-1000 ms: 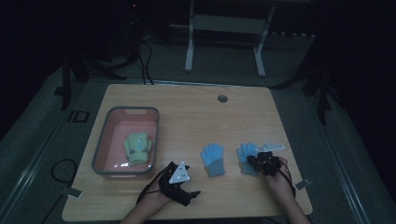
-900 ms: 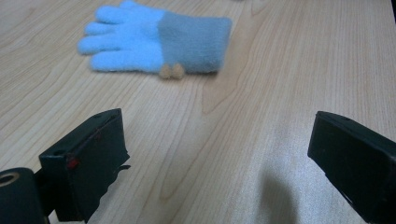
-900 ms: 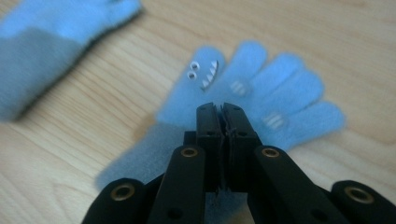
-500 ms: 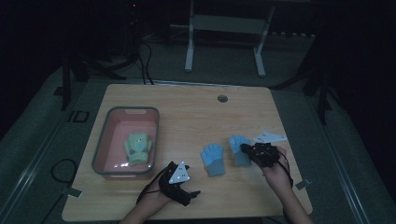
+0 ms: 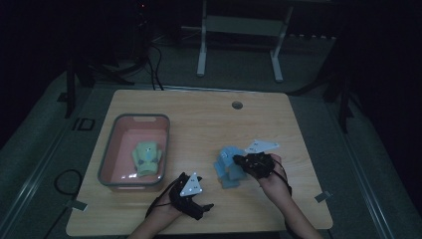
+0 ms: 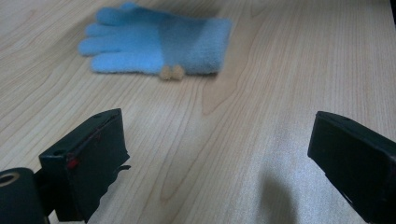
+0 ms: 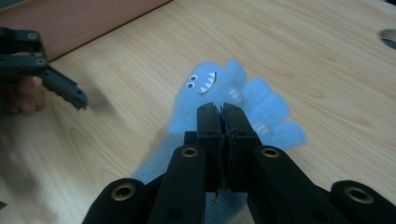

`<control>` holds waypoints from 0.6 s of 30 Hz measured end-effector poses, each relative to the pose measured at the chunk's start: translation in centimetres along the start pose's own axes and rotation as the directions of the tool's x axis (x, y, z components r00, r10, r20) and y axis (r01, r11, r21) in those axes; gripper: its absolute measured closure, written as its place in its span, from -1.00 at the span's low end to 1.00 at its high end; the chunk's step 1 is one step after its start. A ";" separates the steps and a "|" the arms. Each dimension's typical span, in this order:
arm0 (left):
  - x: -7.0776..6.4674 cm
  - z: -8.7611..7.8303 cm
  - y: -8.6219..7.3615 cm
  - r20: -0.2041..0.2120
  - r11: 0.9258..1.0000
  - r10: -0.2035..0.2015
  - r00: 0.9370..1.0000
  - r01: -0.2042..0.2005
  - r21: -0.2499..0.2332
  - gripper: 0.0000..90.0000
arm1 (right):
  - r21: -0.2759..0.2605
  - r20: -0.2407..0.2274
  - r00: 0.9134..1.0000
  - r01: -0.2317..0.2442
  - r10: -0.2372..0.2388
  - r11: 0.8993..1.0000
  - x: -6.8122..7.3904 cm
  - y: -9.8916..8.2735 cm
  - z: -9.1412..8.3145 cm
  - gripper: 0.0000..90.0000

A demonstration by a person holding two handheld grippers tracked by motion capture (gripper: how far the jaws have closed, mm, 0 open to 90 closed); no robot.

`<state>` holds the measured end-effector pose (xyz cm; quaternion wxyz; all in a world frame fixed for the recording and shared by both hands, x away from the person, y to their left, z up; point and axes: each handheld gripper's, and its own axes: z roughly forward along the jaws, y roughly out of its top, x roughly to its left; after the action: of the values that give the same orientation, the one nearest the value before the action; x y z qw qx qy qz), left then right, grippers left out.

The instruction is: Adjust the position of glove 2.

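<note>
My right gripper (image 5: 239, 160) is shut on a light blue glove (image 5: 226, 154) and holds it just above the wooden table (image 5: 199, 124). In the right gripper view the jaws (image 7: 222, 112) pinch that glove (image 7: 210, 84), which has a monster face with eyes and teeth. A second blue glove (image 5: 230, 178) lies flat right beneath it. In the left gripper view this glove (image 6: 154, 42) rests ahead of my open left gripper (image 6: 215, 154), with small tan pompoms at its cuff. The left gripper (image 5: 198, 194) sits near the table's front edge with nothing between its jaws.
A pink basin with a grey rim (image 5: 166, 144) stands at the left of the table and holds a green glove-like item (image 5: 147, 158). A round hole (image 5: 237, 105) is set near the far edge. Dark floor and a metal stand lie beyond.
My right gripper has carried the monster-face glove up and to the left, so that it now hangs over the other glove. The left gripper has stayed put.
</note>
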<state>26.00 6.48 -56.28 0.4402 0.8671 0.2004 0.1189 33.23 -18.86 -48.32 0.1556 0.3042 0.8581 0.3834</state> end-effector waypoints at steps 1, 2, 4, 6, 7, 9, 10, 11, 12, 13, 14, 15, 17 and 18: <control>0.0 0.0 0.0 0.001 1.000 0.001 1.000 -0.001 0.001 -0.90 | 0.006 -0.001 1.000 0.007 -0.007 1.000 0.2 0.0 0.3 0.93; 0.0 0.0 0.0 0.001 1.000 0.000 1.000 0.000 0.001 -0.90 | 0.013 -0.005 1.000 0.012 -0.012 1.000 0.3 0.0 0.6 0.93; 0.0 0.0 0.0 0.005 1.000 -0.001 1.000 0.001 -0.002 -0.90 | 0.023 -0.024 1.000 0.011 -0.010 1.000 0.4 -0.1 1.1 0.93; 0.0 0.0 0.0 0.004 1.000 -0.001 1.000 0.001 -0.004 -0.90 | 0.037 -0.014 1.000 0.019 -0.019 0.999 0.5 -0.1 1.4 0.93; 0.0 0.0 0.0 0.005 1.000 -0.001 1.000 0.001 -0.003 -0.90 | 0.048 -0.015 1.000 0.026 -0.026 0.998 0.7 -0.3 1.8 0.93; 0.0 0.0 0.0 0.003 1.000 0.002 1.000 -0.002 -0.005 -0.90 | 0.055 -0.036 0.999 0.019 -0.017 0.998 0.8 -0.4 2.2 0.92; 0.0 0.0 0.0 0.003 1.000 0.003 1.000 -0.002 -0.006 -0.90 | 0.058 -0.039 0.999 0.023 -0.021 0.998 0.9 -0.4 2.4 0.92; 0.0 0.0 0.0 0.003 1.000 0.002 1.000 -0.002 -0.007 -0.90 | 0.059 -0.043 0.999 0.019 -0.016 0.998 1.0 -0.5 2.5 0.92; 0.0 0.0 0.0 0.005 1.000 0.001 1.000 -0.001 -0.007 -0.90 | 0.062 -0.051 0.999 0.018 -0.015 0.998 1.0 -0.6 2.7 0.92; 0.0 0.0 0.0 0.005 1.000 0.001 1.000 -0.001 -0.007 -0.90 | 0.062 -0.051 0.999 0.018 -0.015 0.998 1.0 -0.6 2.7 0.92; 0.0 0.0 0.0 0.004 1.000 0.002 1.000 -0.001 -0.006 -0.90 | 0.067 -0.052 0.999 0.018 -0.014 0.998 1.1 -0.7 2.9 0.92; 0.0 0.0 0.0 0.005 1.000 0.002 1.000 -0.002 -0.004 -0.90 | 0.073 -0.050 0.999 0.017 -0.013 0.997 1.1 -0.8 3.0 0.92; 0.0 0.0 0.0 0.003 1.000 0.003 1.000 -0.003 -0.004 -0.90 | 0.092 -0.055 0.998 0.017 -0.012 0.996 1.1 -1.2 3.5 0.91; 0.0 0.0 0.0 0.002 1.000 0.004 1.000 -0.004 0.003 -0.90 | 0.107 -0.056 0.998 0.018 -0.012 0.994 1.0 -1.4 3.7 0.91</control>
<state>26.04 6.48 -56.32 0.4389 0.8683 0.1986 0.1188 33.75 -16.84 -51.88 0.1180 0.2948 0.8838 0.3436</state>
